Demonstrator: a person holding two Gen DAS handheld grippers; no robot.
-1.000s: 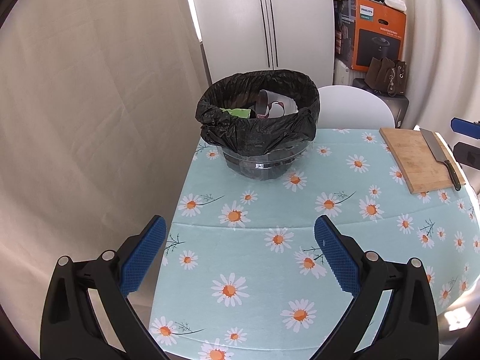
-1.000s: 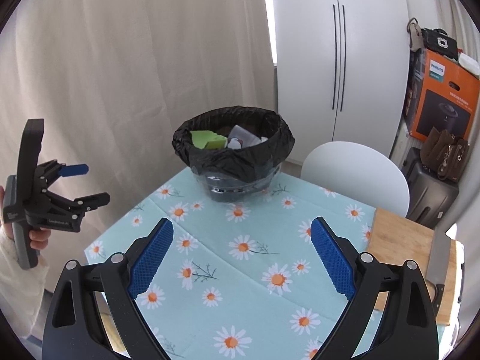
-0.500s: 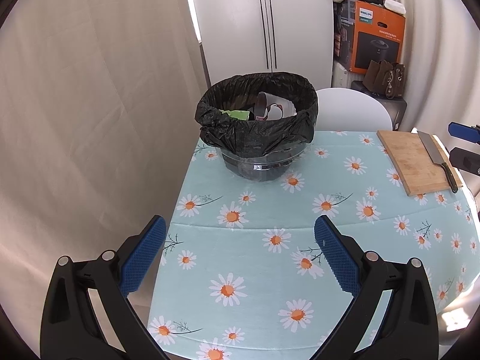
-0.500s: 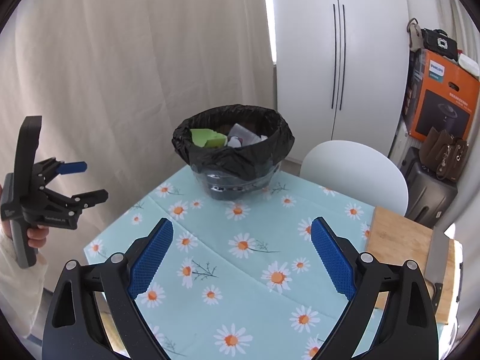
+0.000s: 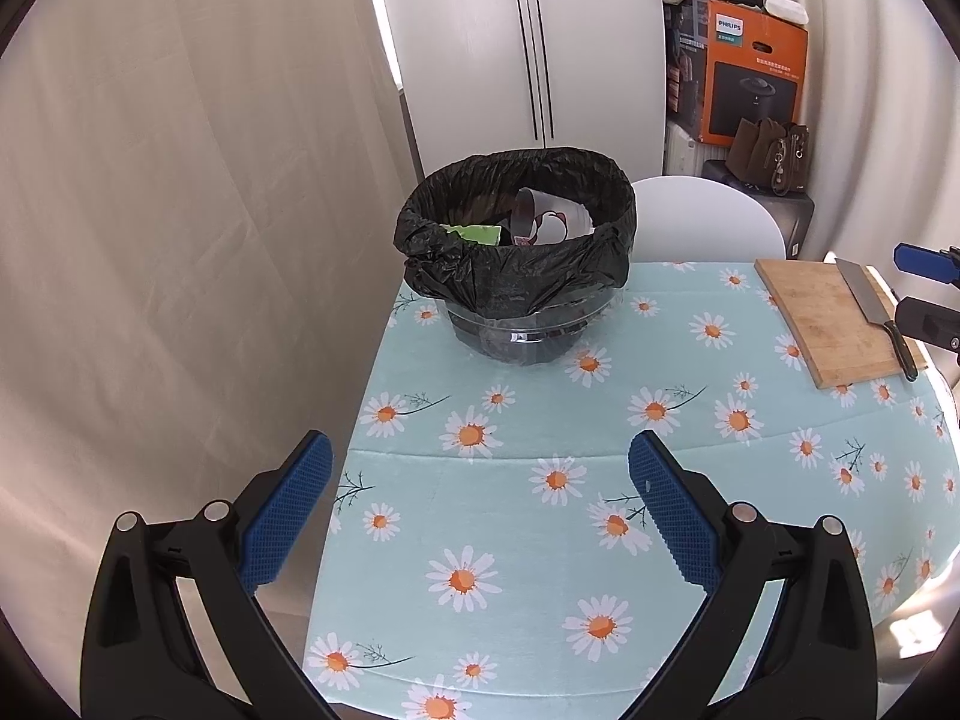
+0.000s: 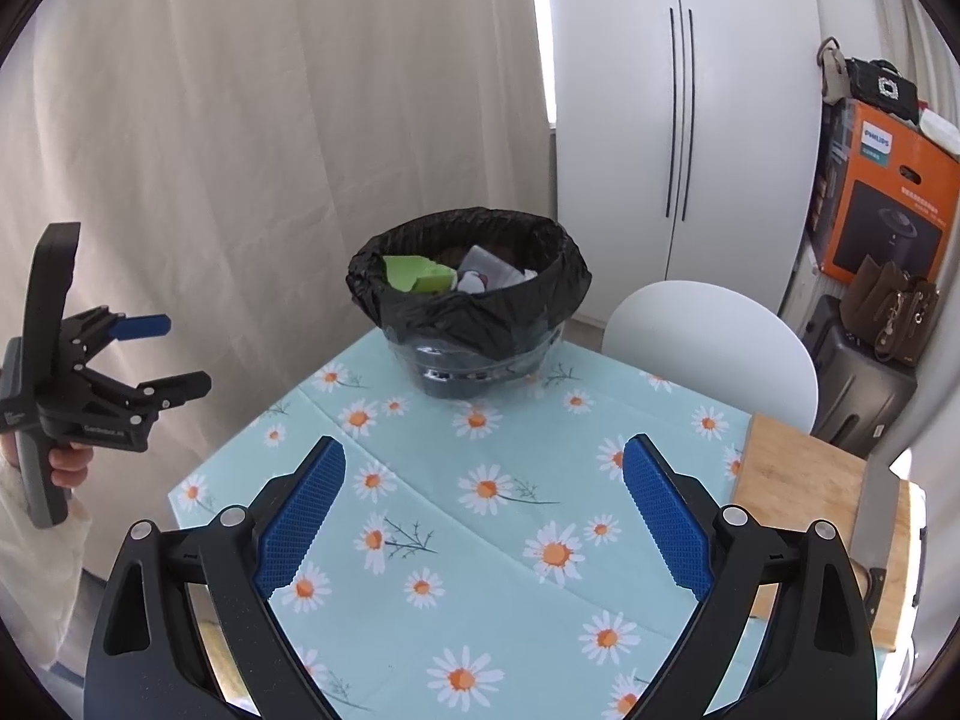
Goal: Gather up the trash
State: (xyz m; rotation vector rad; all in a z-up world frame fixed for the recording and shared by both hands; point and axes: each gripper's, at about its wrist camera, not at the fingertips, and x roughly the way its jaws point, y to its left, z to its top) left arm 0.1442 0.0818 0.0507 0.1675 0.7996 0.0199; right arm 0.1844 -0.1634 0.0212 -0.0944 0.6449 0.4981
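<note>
A clear bin lined with a black trash bag (image 5: 516, 258) (image 6: 468, 294) stands at the far end of the daisy-print table (image 5: 540, 480). Inside it lie a green wrapper (image 6: 417, 273) and white packaging (image 5: 549, 222). My left gripper (image 5: 480, 504) hovers open over the near table edge, well short of the bin, holding nothing. It also shows at the left of the right wrist view as the left gripper (image 6: 159, 354), held by a hand. My right gripper (image 6: 483, 504) is open and empty above the table, its fingertips (image 5: 924, 261) showing at the left wrist view's right edge.
A wooden cutting board (image 5: 834, 318) (image 6: 804, 498) with a cleaver (image 5: 879, 318) lies on the table's right side. A white chair (image 6: 714, 342) stands behind the table. Curtains hang to the left, a white cabinet (image 5: 528, 42) behind, boxes and bags (image 6: 888, 210) at the right.
Both grippers have drifted slightly back from the bin and stayed open. Nothing on the table has moved.
</note>
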